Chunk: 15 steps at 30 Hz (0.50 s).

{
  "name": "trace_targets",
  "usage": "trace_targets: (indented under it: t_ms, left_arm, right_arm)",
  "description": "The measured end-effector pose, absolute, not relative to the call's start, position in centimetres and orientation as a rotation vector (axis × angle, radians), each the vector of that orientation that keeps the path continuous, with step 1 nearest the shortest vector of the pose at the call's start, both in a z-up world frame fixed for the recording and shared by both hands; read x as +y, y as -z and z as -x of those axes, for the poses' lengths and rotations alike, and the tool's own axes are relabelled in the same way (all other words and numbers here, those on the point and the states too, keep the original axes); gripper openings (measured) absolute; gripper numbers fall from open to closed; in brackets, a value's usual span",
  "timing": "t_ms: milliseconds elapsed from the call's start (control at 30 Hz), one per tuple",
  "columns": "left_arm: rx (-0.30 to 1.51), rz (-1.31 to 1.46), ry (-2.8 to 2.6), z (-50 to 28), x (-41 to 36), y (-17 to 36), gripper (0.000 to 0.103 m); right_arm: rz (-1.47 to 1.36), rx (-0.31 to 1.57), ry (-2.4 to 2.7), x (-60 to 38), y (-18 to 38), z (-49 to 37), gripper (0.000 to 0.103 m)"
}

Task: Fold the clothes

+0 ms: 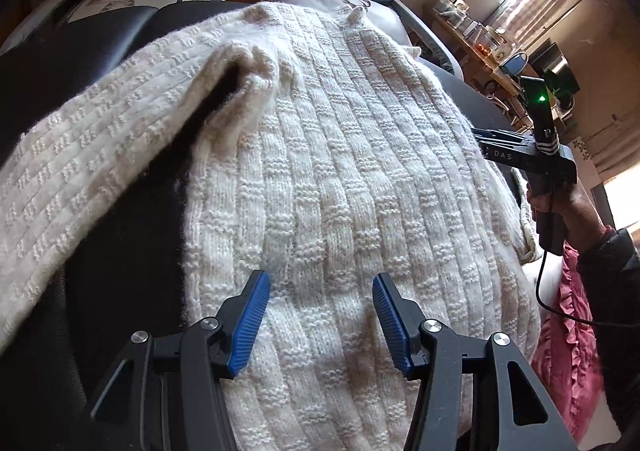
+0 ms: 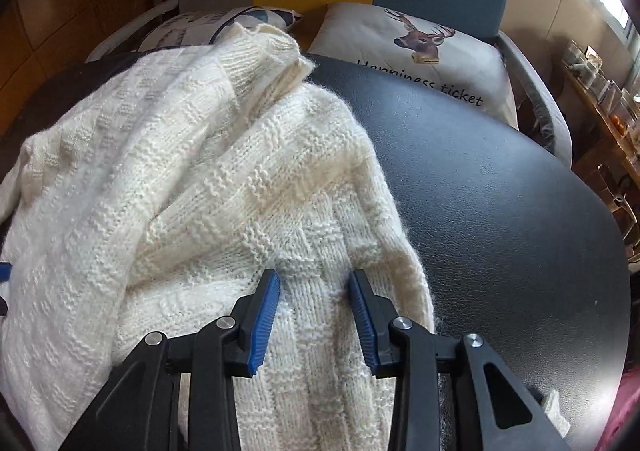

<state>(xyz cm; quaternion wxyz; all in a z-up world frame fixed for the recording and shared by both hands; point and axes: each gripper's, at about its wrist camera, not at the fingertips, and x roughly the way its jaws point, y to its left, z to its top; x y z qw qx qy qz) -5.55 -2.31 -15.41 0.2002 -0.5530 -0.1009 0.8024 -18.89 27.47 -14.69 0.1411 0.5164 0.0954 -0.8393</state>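
Observation:
A cream knitted sweater (image 1: pixel 340 179) lies spread on a black table (image 1: pixel 120 251). One sleeve (image 1: pixel 100 155) lies folded across the table on the left. My left gripper (image 1: pixel 322 291) is open and empty just above the sweater's body. My right gripper (image 2: pixel 314 291) is open and empty over a folded part of the same sweater (image 2: pixel 192 187) near its right edge. The right gripper, held in a hand, also shows at the far right of the left wrist view (image 1: pixel 480 139).
The black table (image 2: pixel 500 211) extends bare to the right of the sweater. A deer-print cushion (image 2: pixel 420 51) and a patterned cushion (image 2: pixel 192 23) lie behind it on a sofa. A pink ruffled cloth (image 1: pixel 568 331) hangs at the right. Cluttered shelves (image 1: pixel 480 39) stand beyond.

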Motion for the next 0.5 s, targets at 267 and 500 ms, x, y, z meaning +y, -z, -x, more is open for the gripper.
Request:
trace_targets:
  t_ms: [267, 500]
  left_arm:
    - [-0.400, 1.464, -2.282, 3.6, -4.3, 12.0, 0.055]
    - [-0.179, 1.460, -2.302, -2.0, -4.9, 11.5, 0.056]
  right_arm:
    - [-1.401, -0.028, 2.406, 28.2, 10.7, 13.5, 0.036]
    - [-1.357, -0.202, 2.136, 27.9, 10.1, 2.0, 0.038]
